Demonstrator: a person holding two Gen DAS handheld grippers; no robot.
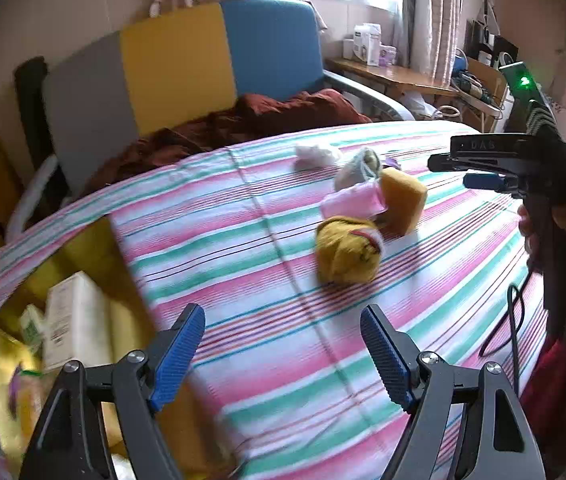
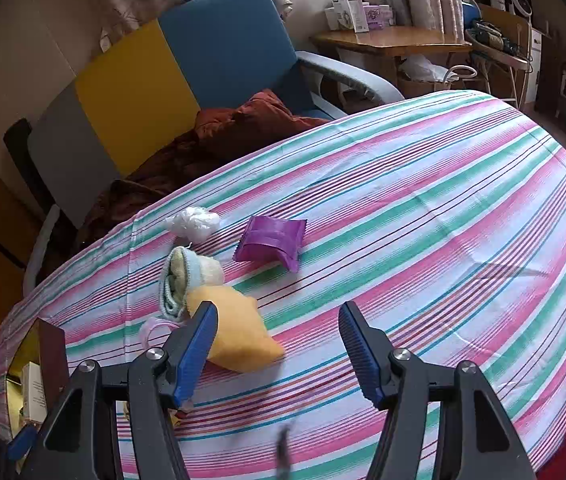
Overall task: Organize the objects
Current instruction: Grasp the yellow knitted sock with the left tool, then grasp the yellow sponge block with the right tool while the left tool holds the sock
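On the striped cloth lie a rolled yellow sock [image 1: 349,250], a pink packet [image 1: 353,200], an orange sponge [image 1: 403,200] [image 2: 239,332], a rolled pale green-and-blue sock [image 2: 181,280] [image 1: 357,170], a white crumpled wad [image 2: 195,222] [image 1: 317,156] and a purple packet [image 2: 271,242]. My left gripper [image 1: 283,354] is open and empty, a short way in front of the yellow sock. My right gripper [image 2: 277,350] is open and empty, its left finger over the sponge; it also shows in the left wrist view [image 1: 479,168] to the right of the sponge.
A yellow box [image 1: 95,256] [image 2: 49,344] at the table's left edge holds a white carton [image 1: 77,320] and small items. Behind the table stands a grey, yellow and blue sofa [image 1: 175,68] with a brown blanket [image 2: 243,124]. A wooden desk [image 2: 395,42] stands at the back right.
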